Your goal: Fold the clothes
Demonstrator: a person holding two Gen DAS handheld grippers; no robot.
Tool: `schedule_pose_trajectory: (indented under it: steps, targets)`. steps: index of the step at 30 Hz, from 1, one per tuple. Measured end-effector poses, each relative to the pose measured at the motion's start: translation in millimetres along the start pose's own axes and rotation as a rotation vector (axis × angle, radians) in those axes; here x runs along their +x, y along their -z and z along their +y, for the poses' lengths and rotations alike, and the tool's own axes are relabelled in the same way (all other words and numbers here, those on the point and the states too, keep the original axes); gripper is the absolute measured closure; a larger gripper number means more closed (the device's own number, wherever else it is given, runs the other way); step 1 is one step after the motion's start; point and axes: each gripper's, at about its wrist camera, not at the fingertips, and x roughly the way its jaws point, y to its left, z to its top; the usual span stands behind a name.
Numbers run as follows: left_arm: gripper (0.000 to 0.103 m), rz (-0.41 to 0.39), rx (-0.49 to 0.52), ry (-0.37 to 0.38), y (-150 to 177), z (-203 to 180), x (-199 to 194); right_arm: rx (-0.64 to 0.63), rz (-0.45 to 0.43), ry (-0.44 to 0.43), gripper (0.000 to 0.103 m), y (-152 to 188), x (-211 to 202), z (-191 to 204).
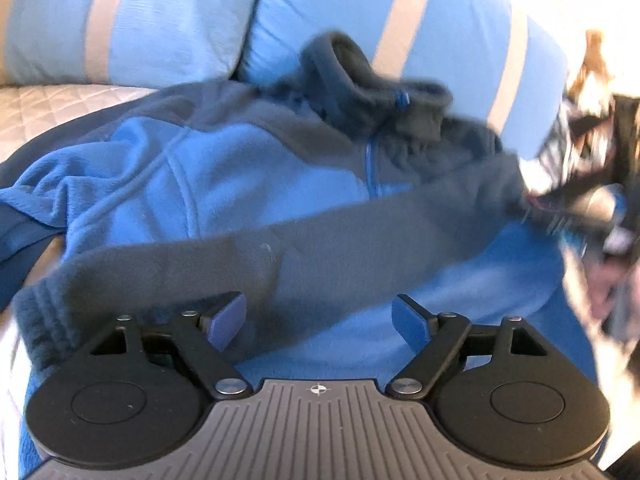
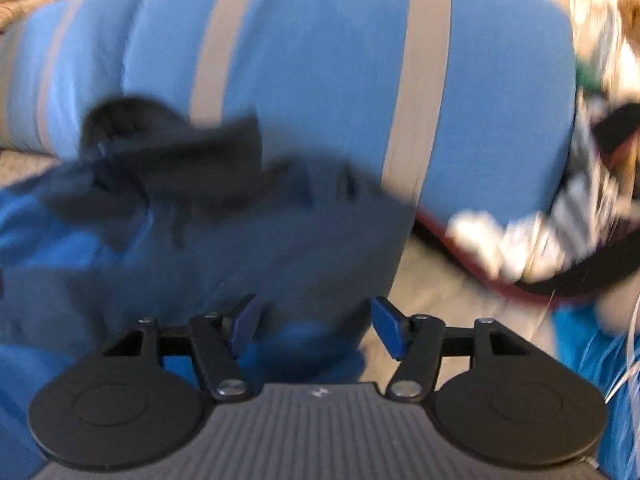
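Fleece jacket (image 1: 224, 184) lies spread on bed against pillows (image 1: 440, 40), dark sleeve (image 1: 320, 248) laid across chest, likely a fold. Left gripper (image 1: 318, 320) and right gripper (image 2: 316, 326) both hover with jaws apart, holding nothing.

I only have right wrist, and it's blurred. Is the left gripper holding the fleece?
Observer: No. The left gripper is open, hovering over the dark sleeve, gripping nothing.
Operator: Where does that sleeve lie?
Observer: Folded diagonally across the blue fleece front, its cuff at lower left.
Operator: Zipper state?
Observer: Closed up the chest; the blue zipper runs to the dark collar, which rests against the striped pillow.
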Motion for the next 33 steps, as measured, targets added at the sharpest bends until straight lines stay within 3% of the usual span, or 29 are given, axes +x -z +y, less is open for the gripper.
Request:
schedule_pose_trajectory:
  steps: [2,5,6,12,19,24,33]
  targets:
    - [0.008,-0.035,-0.043,0.004,-5.3,12.7,-15.5,0.033,0.049,0.021,0.023,6.8,10.4,2.4]
    - [0.004,-0.085,-0.083,-0.017,-12.8,38.4,-50.4,0.036,0.021,0.068,0.010,4.6,-3.1,7.5]
    - [0.004,-0.102,-0.096,-0.024,-15.3,46.9,-62.0,0.025,0.001,0.078,0.000,2.6,-12.7,9.8]
    - [0.004,-0.202,-0.176,-0.064,-30.3,98.3,-131.8,-0.042,-0.133,0.027,0.000,3.0,-81.4,18.0]
    - [0.004,-0.319,-0.269,-0.112,-47.7,158.3,-213.3,-0.076,-0.085,-0.060,0.000,37.7,-129.5,31.8]
    - [0.004,-0.350,-0.353,-0.147,-19.8,210.1,-254.3,-0.115,-0.096,-0.088,0.000,62.8,-152.0,54.3]
    - [0.005,-0.367,-0.645,-0.150,61.1,323.6,-287.0,-0.213,-0.210,-0.079,0.000,89.0,-171.7,94.2]
